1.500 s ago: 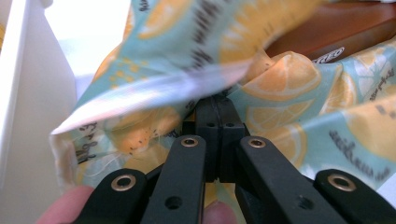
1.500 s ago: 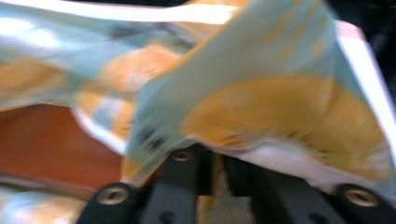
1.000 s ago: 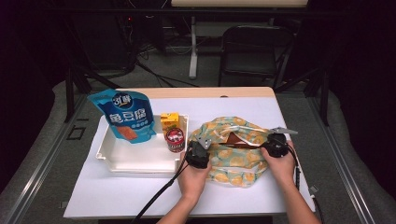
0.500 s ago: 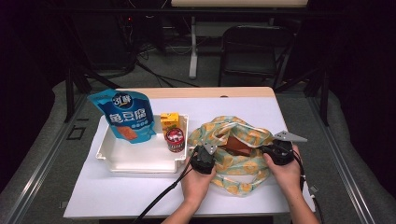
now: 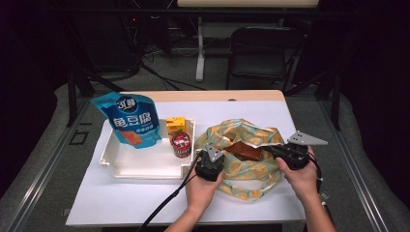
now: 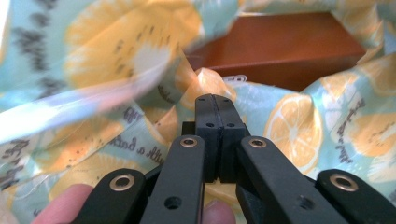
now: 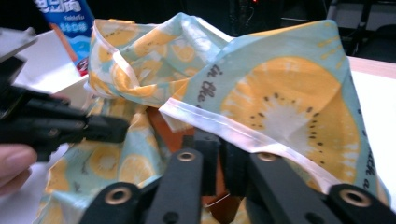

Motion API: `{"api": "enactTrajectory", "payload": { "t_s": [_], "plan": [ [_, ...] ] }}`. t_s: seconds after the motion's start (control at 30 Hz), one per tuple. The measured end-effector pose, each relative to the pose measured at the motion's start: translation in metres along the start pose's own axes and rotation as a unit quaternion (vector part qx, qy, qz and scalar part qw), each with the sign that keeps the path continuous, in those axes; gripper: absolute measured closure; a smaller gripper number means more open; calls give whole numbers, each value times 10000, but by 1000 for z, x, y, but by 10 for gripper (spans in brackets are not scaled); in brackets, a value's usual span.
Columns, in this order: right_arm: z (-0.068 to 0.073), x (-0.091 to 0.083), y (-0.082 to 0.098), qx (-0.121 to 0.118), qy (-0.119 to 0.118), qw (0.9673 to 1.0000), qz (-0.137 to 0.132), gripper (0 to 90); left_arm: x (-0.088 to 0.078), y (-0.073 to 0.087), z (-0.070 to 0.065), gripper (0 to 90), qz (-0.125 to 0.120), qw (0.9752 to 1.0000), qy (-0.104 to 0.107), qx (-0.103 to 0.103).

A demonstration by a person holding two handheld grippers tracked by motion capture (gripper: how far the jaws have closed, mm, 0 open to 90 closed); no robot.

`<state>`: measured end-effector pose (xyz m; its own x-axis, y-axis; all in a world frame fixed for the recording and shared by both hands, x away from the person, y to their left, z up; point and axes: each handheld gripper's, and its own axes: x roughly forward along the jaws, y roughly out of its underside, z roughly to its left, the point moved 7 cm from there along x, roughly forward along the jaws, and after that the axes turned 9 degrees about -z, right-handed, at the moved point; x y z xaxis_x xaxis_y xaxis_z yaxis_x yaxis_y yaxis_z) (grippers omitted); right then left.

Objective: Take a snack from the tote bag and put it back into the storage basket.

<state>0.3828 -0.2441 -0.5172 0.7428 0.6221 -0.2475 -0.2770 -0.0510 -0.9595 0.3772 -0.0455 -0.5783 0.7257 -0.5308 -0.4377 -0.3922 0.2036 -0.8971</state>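
The bag (image 5: 244, 159), lying just right of the tray (image 5: 145, 164), has been lifted at its right rim by the right gripper (image 5: 280, 152), whose jaws are clamped on the hem, while the left gripper (image 5: 209, 159), shut on the left edge, has stayed put, so the mouth is opened over the brown box (image 5: 244, 151) inside.

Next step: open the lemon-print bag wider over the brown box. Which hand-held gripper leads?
Probably right. The right hand-held gripper is clamped on the lemon-print cloth bag's white-hemmed rim, raised beside the brown box; the left hand-held gripper pins lower cloth.
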Motion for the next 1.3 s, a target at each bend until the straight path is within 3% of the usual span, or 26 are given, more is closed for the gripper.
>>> {"api": "enactTrajectory", "payload": {
  "t_s": [0.07, 0.17, 0.23, 0.3, 0.47, 0.6, 0.73, 0.9, 0.97, 1.07, 1.2, 1.23, 1.3],
  "plan": [
    [6, -5, -1, -160, 13, 9998, -102, 893, -1, -2, 0, 900, -66, 10000, 13, -10],
    [16, -16, -7, -142, -211, 9994, -253, 840, -1, -4, 1, 900, -74, 10000, 24, -1],
    [21, -22, -9, -115, -403, 9989, -227, 796, -2, -5, 3, 899, -71, 9999, 72, -59],
    [22, -25, -5, -94, -450, 9989, -65, 787, -2, -7, 3, 898, -133, 9998, 84, -106],
    [9, -21, 21, 17, 145, 9990, 411, 837, -5, -14, 0, 900, -268, 9992, 238, -199],
    [9, -26, 45, 56, 313, 9973, 665, 813, -4, -16, 2, 900, -310, 9989, 253, -234],
    [16, -40, 47, 26, 177, 9988, 461, 777, 0, -11, 3, 900, -234, 9992, 230, -223],
    [28, -50, 23, -79, 33, 10000, 31, 732, 5, 0, -1, 900, -75, 9994, 278, -207],
    [30, -53, 14, -187, 103, 9997, -149, 710, 6, 3, -2, 900, -42, 9994, 288, -170],
    [26, -58, -2, -50, 64, 9992, -402, 653, 6, 7, -3, 900, 14, 9994, 300, -184],
    [11, -59, -12, -116, 521, 9968, -599, 517, 6, 10, -2, 900, 67, 9994, 318, -121],
    [5, -56, -13, -165, 693, 9959, -565, 477, 5, 11, -2, 900, 78, 9994, 329, -109],
    [-3, -50, -12, -167, 817, 9954, -468, 415, 5, 12, -3, 900, 79, 9993, 334, -111]
  ]
}}
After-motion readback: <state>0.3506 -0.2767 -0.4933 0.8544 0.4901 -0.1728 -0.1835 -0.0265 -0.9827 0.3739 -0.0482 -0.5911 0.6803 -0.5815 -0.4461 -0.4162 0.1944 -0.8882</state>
